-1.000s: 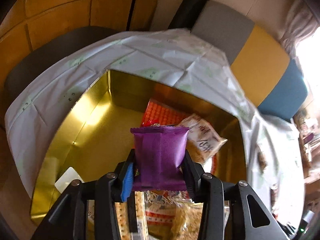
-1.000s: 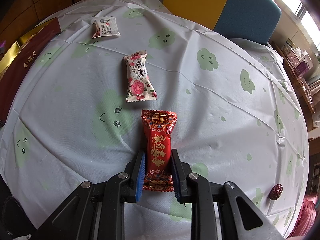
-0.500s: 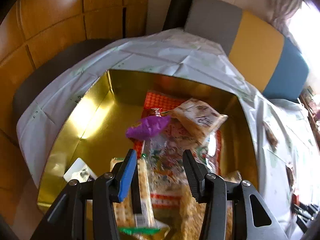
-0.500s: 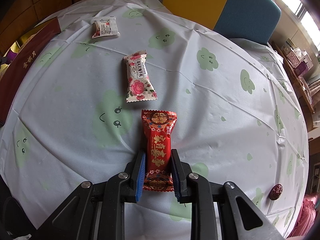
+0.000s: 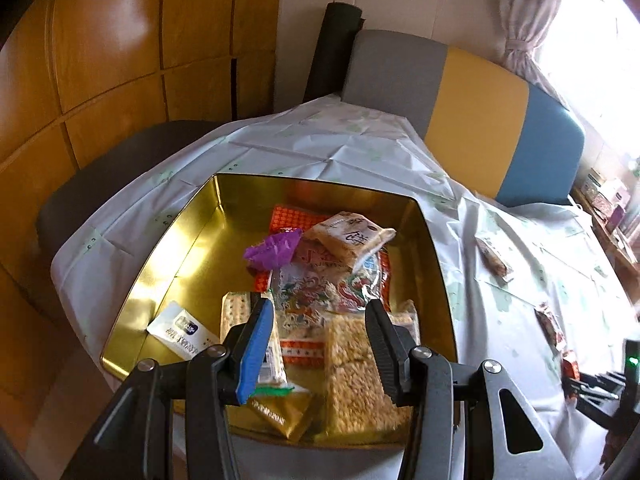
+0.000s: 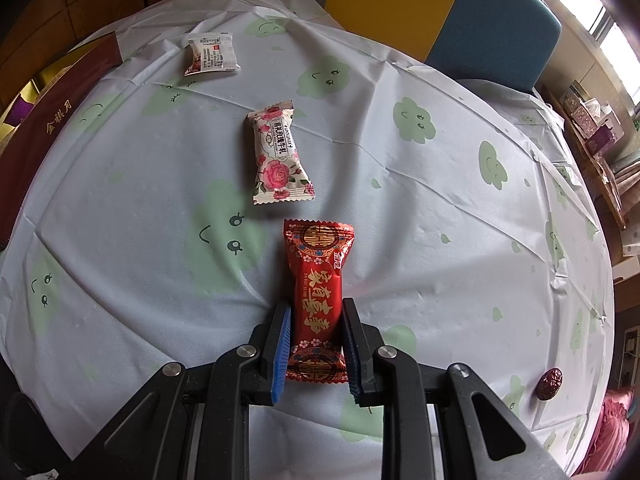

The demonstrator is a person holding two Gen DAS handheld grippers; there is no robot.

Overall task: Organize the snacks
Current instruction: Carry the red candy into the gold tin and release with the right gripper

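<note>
left gripper [image 5: 320, 316]: fingers apart, nothing grasped, above gold tin [image 5: 168, 240];
right gripper [image 6: 316, 334]: clenched on red snack packet [image 6: 319, 296]

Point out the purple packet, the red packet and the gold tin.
purple packet [image 5: 273, 249]: left wrist view, middle of its crumpled wrapper.
red packet [image 6: 319, 292]: right wrist view, middle of its printed face.
gold tin [image 5: 176, 248]: left wrist view, bare inner left wall.

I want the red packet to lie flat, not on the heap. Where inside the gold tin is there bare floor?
The gold metal tin has bare floor along its left side, between the left wall and the crumpled purple wrapper, down to the white sachet. The middle and right are crowded: the beige biscuit packet and puffed-rice bars overlap there.
</note>
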